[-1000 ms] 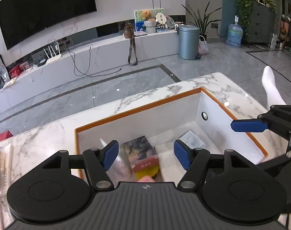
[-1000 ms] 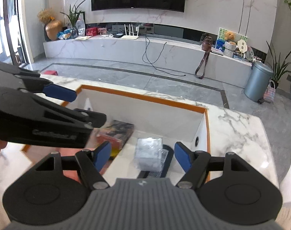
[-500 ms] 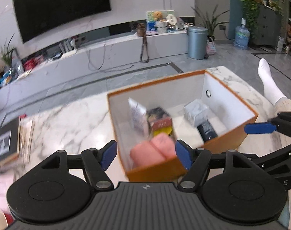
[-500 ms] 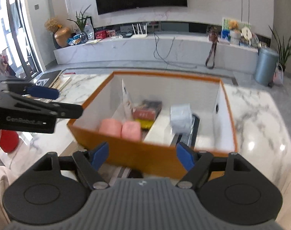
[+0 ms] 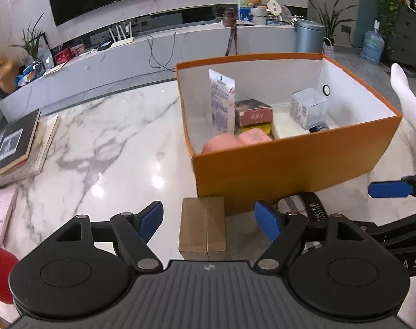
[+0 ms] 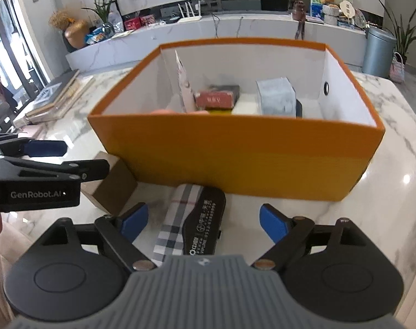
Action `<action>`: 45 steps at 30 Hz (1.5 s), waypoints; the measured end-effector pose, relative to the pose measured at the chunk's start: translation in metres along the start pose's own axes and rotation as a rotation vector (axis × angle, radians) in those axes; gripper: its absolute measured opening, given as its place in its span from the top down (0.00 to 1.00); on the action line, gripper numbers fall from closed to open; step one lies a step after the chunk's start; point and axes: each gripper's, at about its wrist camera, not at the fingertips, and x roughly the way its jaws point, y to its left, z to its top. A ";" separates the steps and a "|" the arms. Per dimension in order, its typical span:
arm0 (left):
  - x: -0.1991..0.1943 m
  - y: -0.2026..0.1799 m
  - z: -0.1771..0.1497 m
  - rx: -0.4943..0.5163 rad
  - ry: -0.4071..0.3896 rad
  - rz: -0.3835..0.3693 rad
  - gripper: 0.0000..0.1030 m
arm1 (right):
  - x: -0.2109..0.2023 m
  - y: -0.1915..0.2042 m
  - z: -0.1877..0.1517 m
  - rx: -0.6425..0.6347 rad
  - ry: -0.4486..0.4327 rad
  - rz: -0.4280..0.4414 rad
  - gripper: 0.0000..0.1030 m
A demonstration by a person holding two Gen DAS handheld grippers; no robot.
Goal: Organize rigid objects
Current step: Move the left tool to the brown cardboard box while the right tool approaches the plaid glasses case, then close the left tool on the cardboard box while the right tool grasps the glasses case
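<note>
Your left tool [image 5: 208,219] has its jaws wide apart and they have just been opening; the small brown cardboard box [image 5: 202,227] lies on the bench [image 5: 98,137] between the blue pads [image 5: 151,219], but neither pad touches it. Only this view shows the inside of the orange box [image 5: 295,161] well: a white pouch [image 5: 222,100] standing upright, two pink rounded things [image 5: 236,140] at the near wall, a red-and-dark packet [image 5: 253,111] on something yellow, and a clear plastic cube [image 5: 308,107] to the right. The stack of books [image 5: 18,145] lies far to the left of this tool.

Your right tool [image 6: 202,220] is also wide apart, its jaws having just been opening. Only its view shows clearly what lies between the pads [image 6: 272,223]: a plaid case [image 6: 177,219] with a black case [image 6: 205,224] bearing white print just beside it, both free of the pads. Here the orange box [image 6: 235,159] stands directly ahead, its near wall hiding most of the contents, and the cardboard box [image 6: 112,189] is ahead to the left, partly behind the left tool [image 6: 46,159].

Both tools point downward at a slant toward the bench, side by side, in front of the orange box. You can see a white sock [image 5: 405,96] to the right of the box.
</note>
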 end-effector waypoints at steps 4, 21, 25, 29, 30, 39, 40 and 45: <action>0.006 0.009 -0.014 -0.041 -0.022 0.011 0.10 | 0.012 0.001 -0.009 0.024 0.028 0.000 0.13; 0.042 0.016 -0.024 -0.126 0.090 -0.043 0.28 | 0.053 0.019 -0.018 -0.019 0.102 0.003 0.18; 0.039 0.014 -0.024 -0.110 0.084 -0.040 0.50 | 0.053 0.026 -0.019 -0.086 0.095 -0.049 0.32; 0.034 0.004 -0.025 -0.099 0.112 -0.045 0.50 | 0.047 0.020 -0.022 -0.082 0.108 -0.037 0.33; 0.033 0.001 -0.026 -0.100 0.119 -0.048 0.50 | 0.045 0.018 -0.023 -0.083 0.110 -0.037 0.33; 0.018 -0.029 -0.040 -0.111 0.148 -0.076 0.41 | 0.029 0.001 -0.037 -0.067 0.119 -0.059 0.32; 0.019 -0.029 -0.041 -0.116 0.143 -0.077 0.37 | 0.029 0.001 -0.038 -0.066 0.117 -0.061 0.30; 0.020 -0.030 -0.040 -0.119 0.096 -0.053 0.34 | 0.031 0.000 -0.038 -0.034 0.100 -0.073 0.19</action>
